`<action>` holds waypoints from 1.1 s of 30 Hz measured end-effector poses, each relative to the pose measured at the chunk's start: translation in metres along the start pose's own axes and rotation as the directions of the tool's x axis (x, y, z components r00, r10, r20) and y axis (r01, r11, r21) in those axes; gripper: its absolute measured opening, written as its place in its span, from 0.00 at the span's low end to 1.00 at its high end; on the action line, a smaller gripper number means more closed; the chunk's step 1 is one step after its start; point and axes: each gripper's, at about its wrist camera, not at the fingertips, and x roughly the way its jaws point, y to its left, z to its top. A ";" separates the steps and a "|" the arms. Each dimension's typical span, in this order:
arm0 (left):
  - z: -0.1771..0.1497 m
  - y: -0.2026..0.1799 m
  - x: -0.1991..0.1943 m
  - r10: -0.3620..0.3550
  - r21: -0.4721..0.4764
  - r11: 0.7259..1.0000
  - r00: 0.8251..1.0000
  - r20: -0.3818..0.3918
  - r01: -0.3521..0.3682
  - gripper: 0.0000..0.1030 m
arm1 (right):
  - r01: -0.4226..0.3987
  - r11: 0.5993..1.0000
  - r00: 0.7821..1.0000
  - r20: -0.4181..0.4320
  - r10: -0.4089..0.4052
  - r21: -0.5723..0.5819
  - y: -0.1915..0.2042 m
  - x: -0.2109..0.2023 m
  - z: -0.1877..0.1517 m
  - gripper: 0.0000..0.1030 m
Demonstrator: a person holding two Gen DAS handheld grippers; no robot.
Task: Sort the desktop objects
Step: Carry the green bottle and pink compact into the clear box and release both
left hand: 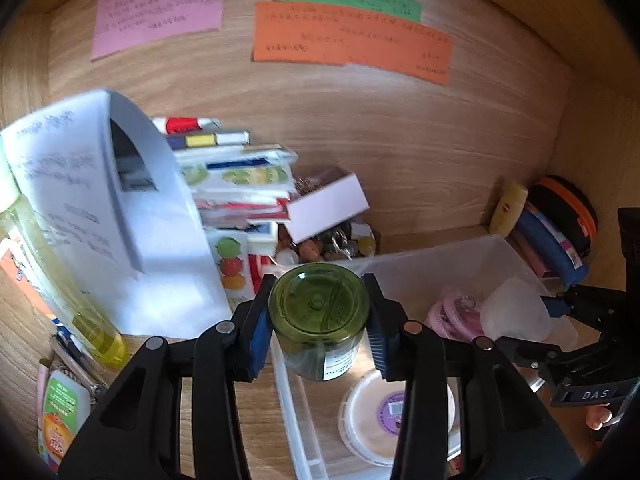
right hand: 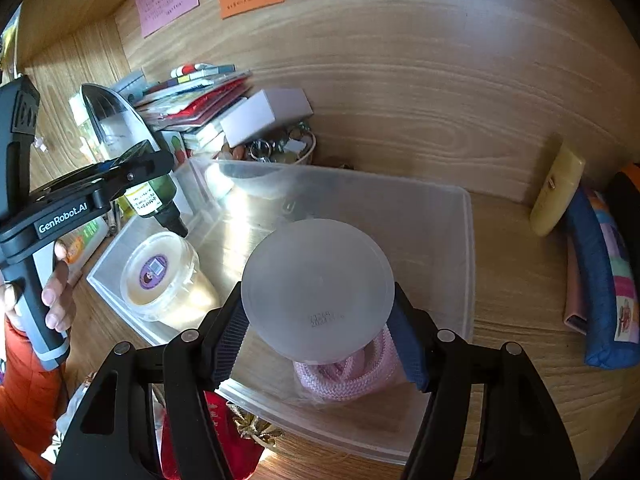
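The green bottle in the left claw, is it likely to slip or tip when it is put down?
The green bottle looks like smooth, glossy plastic, so it may slip a little between the pads of the left claw. It is round, so on its side it would probably roll. It looks tall and narrow, so it may tip easily inside the clear bin.

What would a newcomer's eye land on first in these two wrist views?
Each gripper carries something over the clear plastic bin: the left gripper clamps a green glass bottle, the right gripper a frosted round container. Inside the bin lie a cream tub and pink rope.
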 end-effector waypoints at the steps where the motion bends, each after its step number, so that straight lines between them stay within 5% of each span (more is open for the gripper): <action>1: 0.000 -0.001 0.002 -0.013 -0.003 1.000 1.000 -0.011 0.013 0.40 | 0.005 1.000 1.000 -0.003 -0.005 -0.001 0.000 0.001 0.000 0.61; 10: -0.008 -0.007 0.011 0.007 0.021 1.000 0.999 -0.038 -0.006 0.40 | 0.019 1.000 1.000 -0.021 -0.020 -0.020 0.001 0.007 -0.005 0.61; 23: -0.014 -0.013 0.013 0.027 0.060 0.998 0.998 -0.056 -0.024 0.41 | 0.122 0.987 0.991 0.062 -0.116 -0.101 0.016 0.006 -0.012 0.67; 27: -0.014 -0.015 0.009 0.035 0.067 0.997 0.998 -0.042 -0.032 0.59 | 0.132 0.985 0.989 0.082 -0.123 -0.114 0.018 0.002 -0.012 0.80; 30: -0.015 -0.018 0.003 0.075 0.076 0.994 0.997 -0.020 -0.073 0.76 | 0.135 0.982 0.989 0.084 -0.125 -0.129 0.022 0.002 -0.014 0.81; 33: -0.016 -0.023 -0.004 0.070 0.093 0.993 0.998 -0.004 -0.069 0.82 | 0.138 0.981 0.988 0.088 -0.127 -0.135 0.024 0.001 -0.015 0.82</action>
